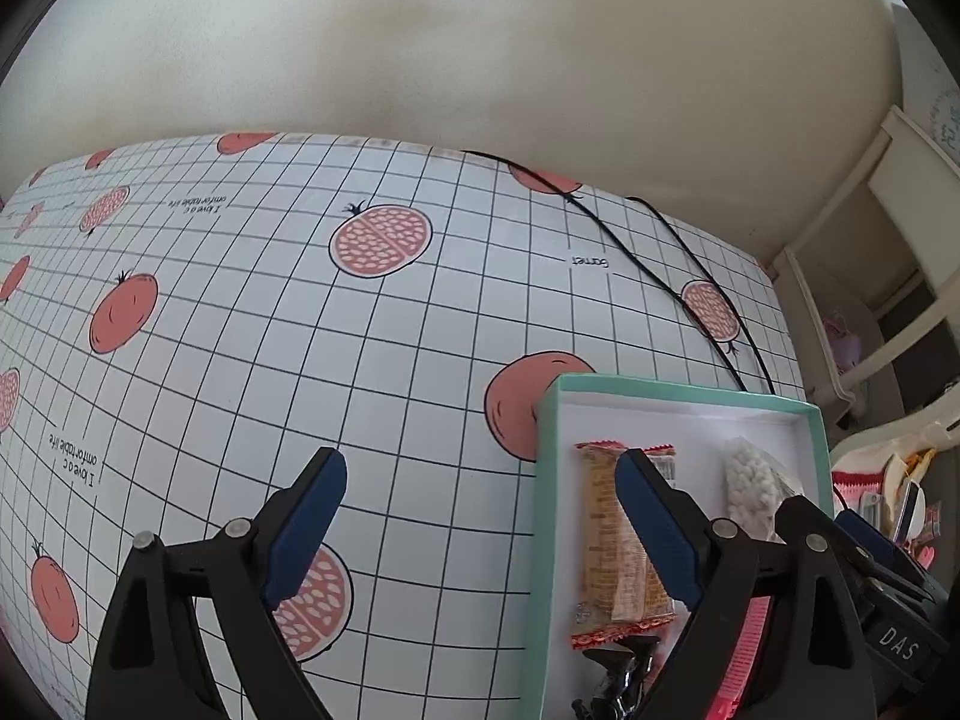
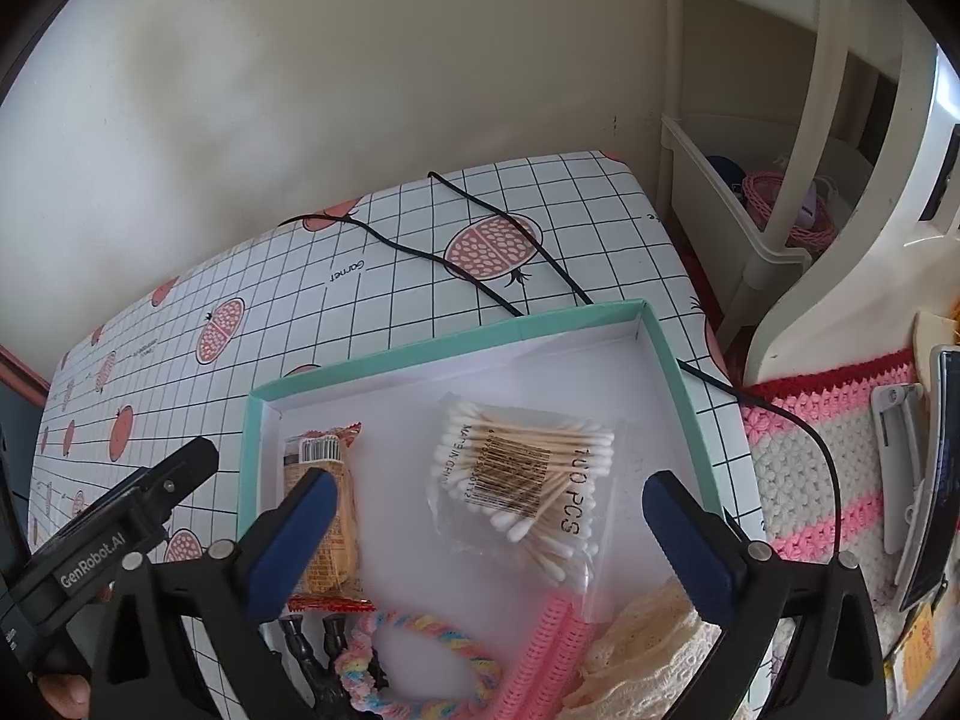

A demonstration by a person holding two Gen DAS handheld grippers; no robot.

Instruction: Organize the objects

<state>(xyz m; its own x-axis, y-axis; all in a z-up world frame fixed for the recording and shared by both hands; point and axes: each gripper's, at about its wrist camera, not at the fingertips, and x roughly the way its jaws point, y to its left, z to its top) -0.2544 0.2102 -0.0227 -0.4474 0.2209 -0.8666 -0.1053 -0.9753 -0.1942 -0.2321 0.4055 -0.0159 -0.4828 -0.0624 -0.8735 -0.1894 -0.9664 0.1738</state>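
While both tongs hang wide open and empty, things lie so:
Left tongs (image 1: 480, 531): spread wide, holding nothing, one finger over the checked surface (image 1: 252, 312), the other over the box's left part.
Right tongs (image 2: 489, 531): spread wide, holding nothing, over the middle of the box.
Box (image 2: 678, 360): teal rim, white floor, on the right part of the surface.
In the box: snack bar (image 2: 345, 516) by the left wall; bag of cotton swabs (image 2: 528, 474) in the middle; braided hair tie (image 2: 420, 666), pink comb (image 2: 549, 654), lace cloth (image 2: 648, 654) and black clip (image 2: 312, 648) along the near edge.
Black cable (image 2: 480, 288): across the surface behind the box.
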